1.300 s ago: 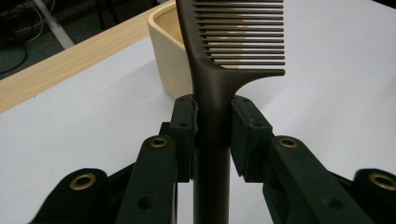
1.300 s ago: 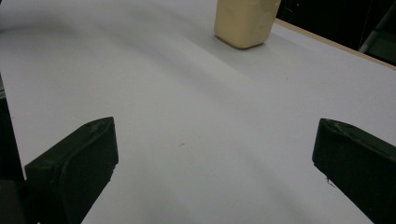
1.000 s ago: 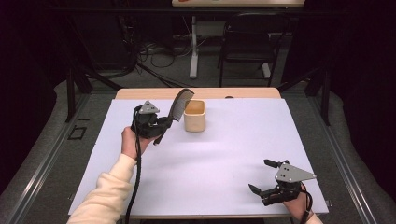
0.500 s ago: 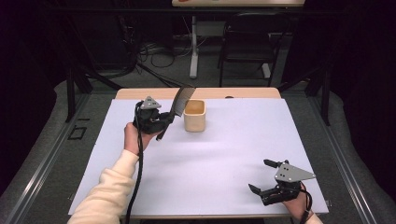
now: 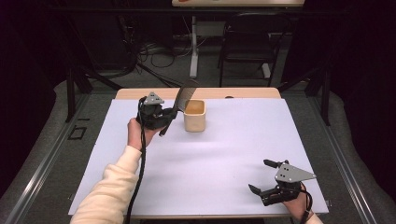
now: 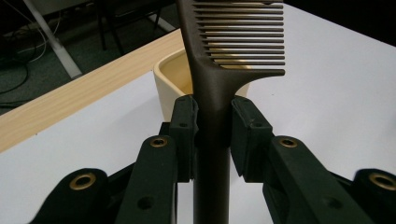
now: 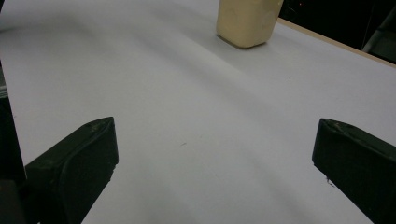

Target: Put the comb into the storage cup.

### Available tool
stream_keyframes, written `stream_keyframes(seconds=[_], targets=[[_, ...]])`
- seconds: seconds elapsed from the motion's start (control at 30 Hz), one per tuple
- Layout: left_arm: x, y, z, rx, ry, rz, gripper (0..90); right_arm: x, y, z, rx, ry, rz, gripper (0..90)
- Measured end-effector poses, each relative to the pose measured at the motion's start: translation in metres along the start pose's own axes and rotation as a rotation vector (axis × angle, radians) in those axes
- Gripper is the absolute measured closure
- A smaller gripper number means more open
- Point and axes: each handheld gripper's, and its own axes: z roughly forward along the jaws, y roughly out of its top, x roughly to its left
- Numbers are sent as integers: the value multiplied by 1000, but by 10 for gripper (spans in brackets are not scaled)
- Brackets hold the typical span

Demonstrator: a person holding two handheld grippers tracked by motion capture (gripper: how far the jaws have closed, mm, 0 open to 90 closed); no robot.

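The left claw (image 5: 164, 116) pinched a dark comb (image 6: 219, 70) by its handle, both jaws pressed flat against the handle's sides. In the left gripper view the comb (image 6: 219, 70) stood up between the jaws, its teeth running off to the right near the top of the frame. From the high view the comb (image 5: 185, 95) rose at a slant from the claw, its toothed end above the left rim of a cream cup (image 5: 194, 115). Whether the comb touched the cup could not be told. The cup stood upright near the far edge of the white worktop (image 5: 224, 158), just beside the left claw. In the right gripper view the cup (image 7: 246, 21) sat far ahead on the sheet.

The right claw (image 5: 267, 179) was spread wide with nothing between its jaws, held low over the near right corner of the worktop, well apart from cup and comb. A cream sleeve (image 5: 109, 193) covered the left forearm.
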Motion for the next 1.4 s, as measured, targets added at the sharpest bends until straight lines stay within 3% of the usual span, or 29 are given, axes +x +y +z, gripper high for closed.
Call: stream_keyframes(seconds=[0.9,1.4], targets=[[0,23,25,-55,-8,-7,722,0,0,1,-1,3,0,0],[1,37,37,-111,-10,-23,722,0,0,1,-5,7,1,0]])
